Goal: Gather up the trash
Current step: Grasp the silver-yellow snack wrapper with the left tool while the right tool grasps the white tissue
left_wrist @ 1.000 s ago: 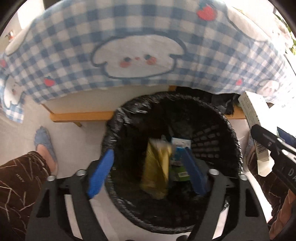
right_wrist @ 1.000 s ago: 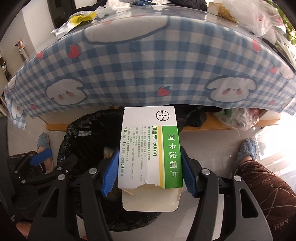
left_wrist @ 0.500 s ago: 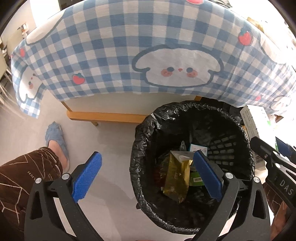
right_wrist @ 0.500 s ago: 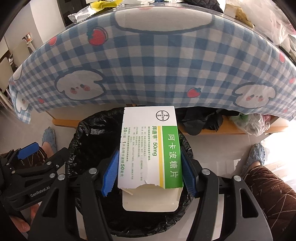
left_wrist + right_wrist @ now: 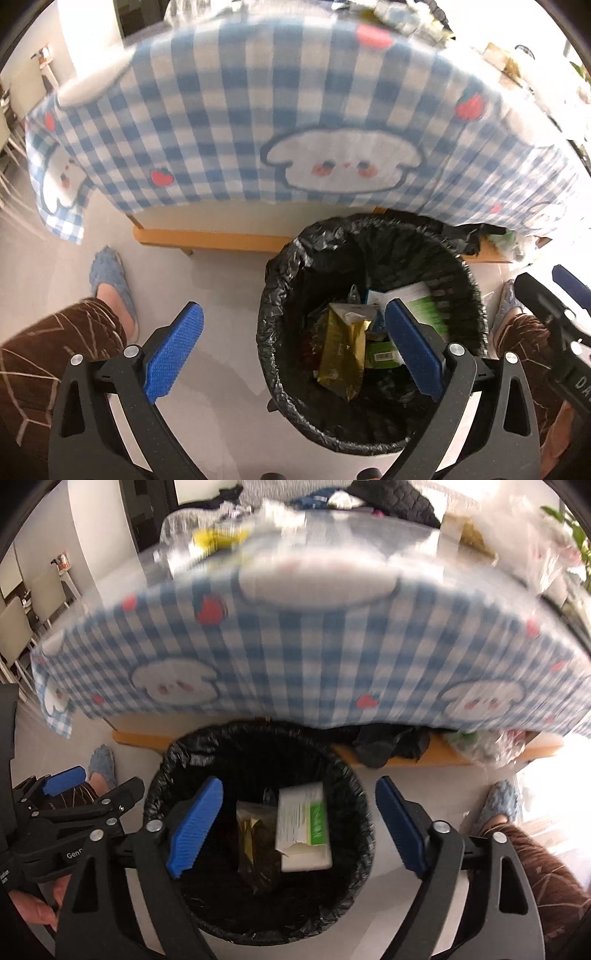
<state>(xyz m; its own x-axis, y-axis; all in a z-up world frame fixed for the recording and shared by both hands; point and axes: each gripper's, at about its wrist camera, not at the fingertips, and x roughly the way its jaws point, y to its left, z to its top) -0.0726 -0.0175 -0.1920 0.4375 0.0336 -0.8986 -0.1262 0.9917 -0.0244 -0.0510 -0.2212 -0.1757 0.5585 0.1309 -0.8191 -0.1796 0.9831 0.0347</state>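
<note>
A white-and-green medicine box (image 5: 304,825) lies inside the black-lined trash bin (image 5: 177,753) below the right gripper (image 5: 301,827), whose jaws are opening with nothing between them; the box rests beside a gold foil packet (image 5: 255,830) and touches neither blue pad. The left gripper (image 5: 295,347) hangs beside the same bin (image 5: 280,295), its jaws spread wide and released, one pad over the pale floor (image 5: 207,288), the other over the bin's rim.

Only the left view shows the packet (image 5: 341,354) at full length and a green wrapper (image 5: 382,355) with a barcode under it; there the box (image 5: 413,301) is largely hidden behind the pad. Only the right view reaches the top of the surface, where litter and clear plastic (image 5: 236,535) lie blurred beyond recognition on the blue checked tablecloth (image 5: 295,657). Each view catches the other gripper at its edge, cut off. A person's brown trouser legs (image 5: 44,354) and blue slippers (image 5: 110,280) flank the bin. Print on the box is unreadable.
</note>
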